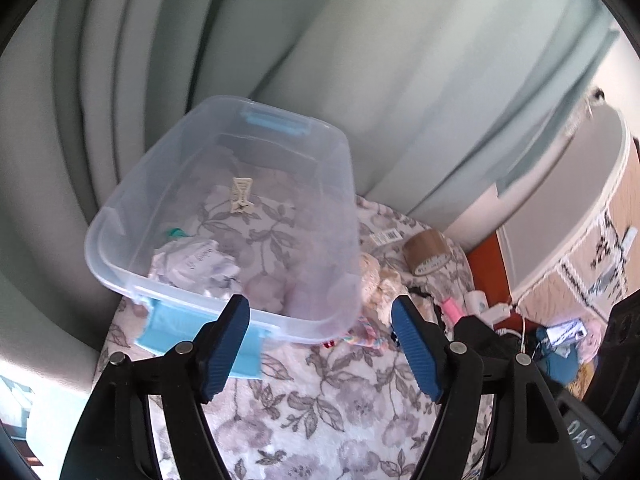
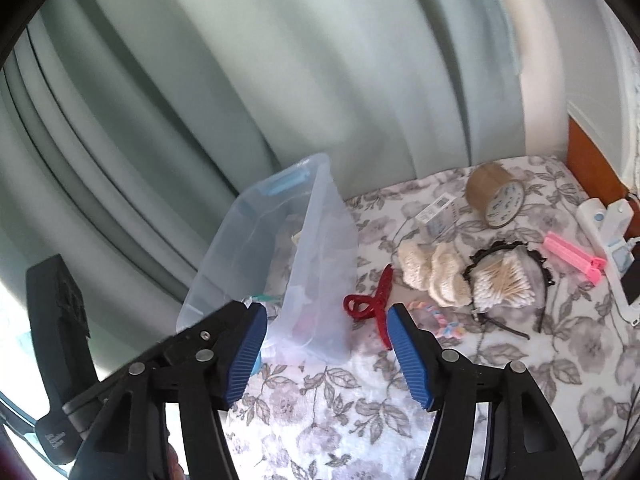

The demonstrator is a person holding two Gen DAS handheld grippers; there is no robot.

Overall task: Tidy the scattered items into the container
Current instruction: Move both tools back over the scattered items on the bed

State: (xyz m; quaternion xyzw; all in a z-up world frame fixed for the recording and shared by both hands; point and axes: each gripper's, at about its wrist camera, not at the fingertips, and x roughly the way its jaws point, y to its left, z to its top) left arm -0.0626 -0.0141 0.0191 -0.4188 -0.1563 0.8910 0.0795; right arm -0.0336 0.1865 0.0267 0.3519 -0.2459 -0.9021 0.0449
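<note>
Right hand-held gripper (image 2: 326, 312), jaws spread and empty, sits nearest the red hair claw (image 2: 370, 302) lying on the bed just ahead, beside the container (image 2: 320, 240), long axis running diagonally away.

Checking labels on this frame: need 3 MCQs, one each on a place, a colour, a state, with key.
1. Where is the red hair claw?
A. inside the bin
B. on the blanket beside the bin
C. in the right tongs

2. What colour is the clip near the power strip?
A. pink
B. green
C. black

3. What state are the left tongs in?
A. shut on crumpled paper
B. shut on nothing
C. open, holding nothing

Key:
1 B: it lies on the floral blanket, outside the wall of the bin, ahead of the open right tongs.
2 A: it is bright pink.
3 C: the blue pads stand wide apart with only blanket and bin edge between; the crumpled paper sits inside the bin.
</note>
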